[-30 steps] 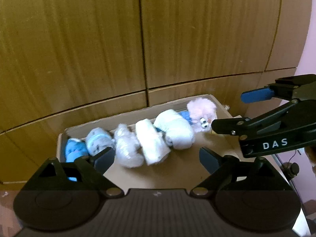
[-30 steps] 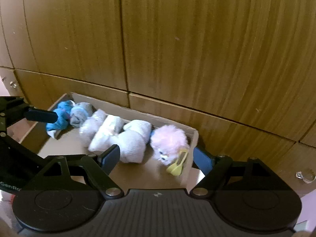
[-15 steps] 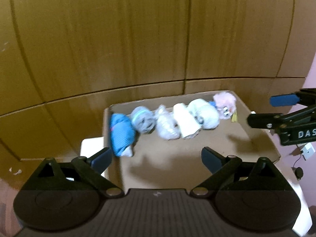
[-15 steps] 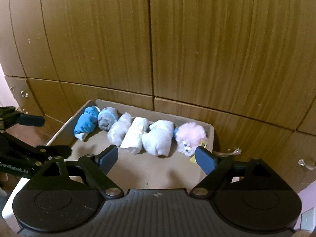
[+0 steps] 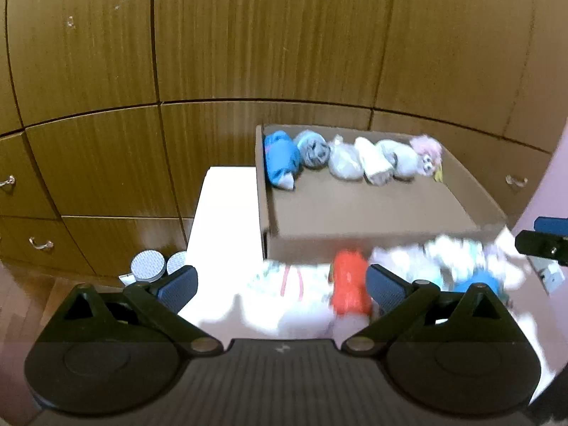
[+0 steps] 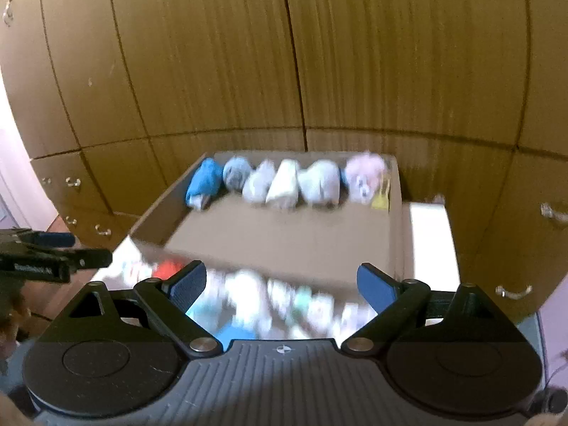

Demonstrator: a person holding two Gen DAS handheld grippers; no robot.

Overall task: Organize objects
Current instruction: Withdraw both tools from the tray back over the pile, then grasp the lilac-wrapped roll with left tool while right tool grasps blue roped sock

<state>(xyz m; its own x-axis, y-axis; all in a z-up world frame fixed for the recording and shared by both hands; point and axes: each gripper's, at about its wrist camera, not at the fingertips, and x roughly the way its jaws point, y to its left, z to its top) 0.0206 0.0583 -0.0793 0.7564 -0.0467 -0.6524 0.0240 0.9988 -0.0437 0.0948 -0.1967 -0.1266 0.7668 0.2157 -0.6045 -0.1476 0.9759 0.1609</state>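
Observation:
A shallow cardboard box point(image 5: 372, 209) point(image 6: 284, 234) holds a row of rolled socks along its far wall: a blue roll point(image 5: 280, 158) point(image 6: 204, 181), grey and white rolls point(image 5: 346, 163) point(image 6: 284, 186), and a pink fluffy one with eyes point(image 5: 426, 152) point(image 6: 365, 174). In front of the box lies a blurred pile of loose socks point(image 5: 443, 259) point(image 6: 284, 298), among them an orange one point(image 5: 349, 284) point(image 6: 167, 269). My left gripper point(image 5: 280, 287) is open and empty, above the pile. My right gripper point(image 6: 282, 284) is open and empty, above the pile too.
The box and pile rest on a white surface point(image 5: 227, 220) point(image 6: 429, 238). Brown wooden cabinets with drawer handles point(image 5: 41, 243) point(image 6: 513, 291) stand behind and at both sides. Two round white lids point(image 5: 149, 266) lie low at the left.
Both grippers have pulled back and up from the box. The box now looks smaller and farther, and the loose sock pile has come into view in front of it.

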